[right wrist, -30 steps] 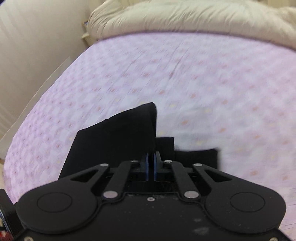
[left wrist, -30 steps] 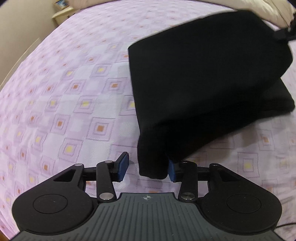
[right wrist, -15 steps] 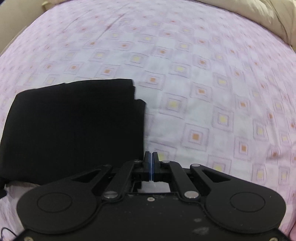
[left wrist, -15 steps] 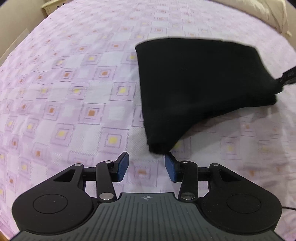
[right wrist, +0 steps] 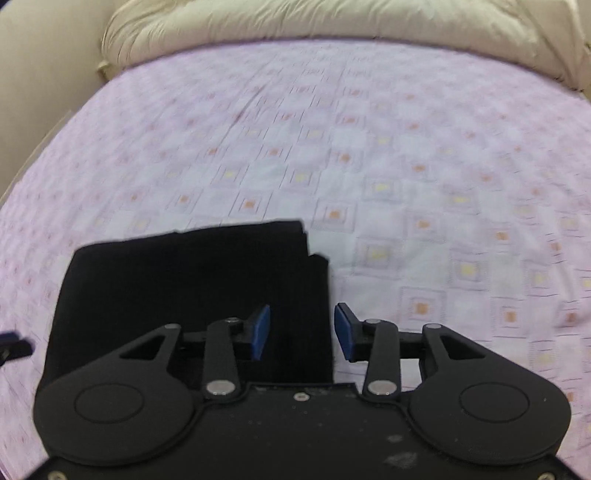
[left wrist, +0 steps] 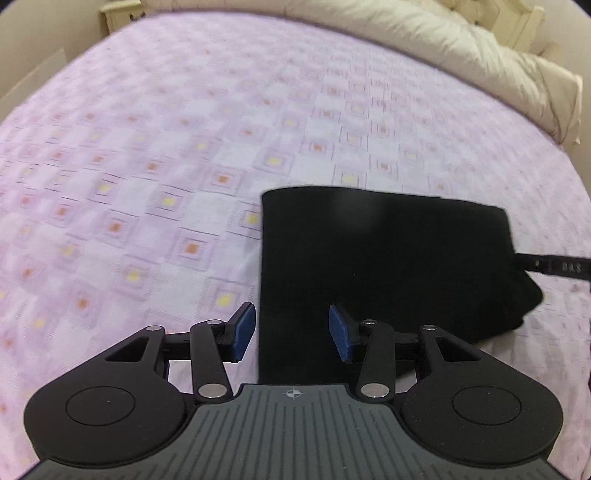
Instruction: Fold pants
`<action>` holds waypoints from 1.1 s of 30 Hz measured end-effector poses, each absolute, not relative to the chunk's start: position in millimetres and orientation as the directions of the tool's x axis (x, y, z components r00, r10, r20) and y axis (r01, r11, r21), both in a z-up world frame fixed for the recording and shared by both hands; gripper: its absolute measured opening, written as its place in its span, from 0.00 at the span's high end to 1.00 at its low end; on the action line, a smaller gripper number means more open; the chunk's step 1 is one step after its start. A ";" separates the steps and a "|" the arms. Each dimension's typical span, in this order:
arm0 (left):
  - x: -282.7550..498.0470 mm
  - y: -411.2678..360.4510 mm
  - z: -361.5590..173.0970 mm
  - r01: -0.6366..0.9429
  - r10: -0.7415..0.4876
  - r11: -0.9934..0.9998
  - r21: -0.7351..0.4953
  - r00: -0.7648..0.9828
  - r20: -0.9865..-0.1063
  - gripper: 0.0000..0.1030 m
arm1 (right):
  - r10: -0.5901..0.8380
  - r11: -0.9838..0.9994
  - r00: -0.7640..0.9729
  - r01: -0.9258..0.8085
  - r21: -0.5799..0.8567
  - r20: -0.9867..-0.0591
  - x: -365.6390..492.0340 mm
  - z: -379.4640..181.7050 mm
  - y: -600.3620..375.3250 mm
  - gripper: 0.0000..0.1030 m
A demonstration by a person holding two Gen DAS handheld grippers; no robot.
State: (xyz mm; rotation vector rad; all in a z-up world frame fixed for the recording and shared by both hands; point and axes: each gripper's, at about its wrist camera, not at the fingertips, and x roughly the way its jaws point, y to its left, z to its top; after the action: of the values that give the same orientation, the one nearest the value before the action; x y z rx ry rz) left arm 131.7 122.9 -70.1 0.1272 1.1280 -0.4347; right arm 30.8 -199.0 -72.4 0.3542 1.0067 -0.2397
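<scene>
The black pants point(left wrist: 388, 258) lie folded into a flat rectangle on the purple patterned bedspread point(left wrist: 166, 147). My left gripper point(left wrist: 291, 334) is open and empty, hovering over the fold's near left edge. In the right wrist view the same folded pants point(right wrist: 192, 284) lie at lower left. My right gripper point(right wrist: 301, 332) is open and empty over the fold's near right edge. The right gripper's finger point(left wrist: 554, 266) shows at the right edge of the left wrist view.
A cream duvet point(right wrist: 332, 29) is bunched along the far side of the bed, also seen in the left wrist view point(left wrist: 461, 55). A pale nightstand point(left wrist: 122, 11) stands at the far left corner. A beige wall point(right wrist: 44, 74) runs along the left.
The pants were lowered from a lifted fold to lie flat. My right gripper opened and let go of the fabric. Both grippers pulled back toward the near edge.
</scene>
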 end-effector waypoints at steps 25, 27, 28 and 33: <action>155.3 94.4 -124.2 0.408 -0.277 0.898 -0.165 0.232 -0.932 0.00 | 0.120 0.873 0.508 0.355 0.334 -0.853 48.2 -128.2 -210.1 0.23; 154.9 95.0 -122.7 0.416 -0.275 0.895 -0.163 0.226 -0.935 0.01 | 0.127 0.883 0.483 0.342 0.320 -0.866 52.6 -126.7 -203.5 0.32; 154.6 96.0 -120.9 0.424 -0.277 0.891 -0.164 0.221 -0.935 0.05 | 0.127 0.883 0.483 0.342 0.320 -0.866 52.6 -126.7 -203.5 0.36; 152.5 103.3 -110.6 0.525 -0.290 0.837 -0.156 0.183 -0.939 0.12 | 0.105 0.875 0.459 0.379 0.301 -0.882 23.3 -114.2 -202.2 0.58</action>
State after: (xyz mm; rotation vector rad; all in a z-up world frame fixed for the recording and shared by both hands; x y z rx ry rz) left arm 152.5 103.3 -110.6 0.2199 1.2629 -0.5814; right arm 23.3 -202.2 -114.2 0.5016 1.0931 -0.1770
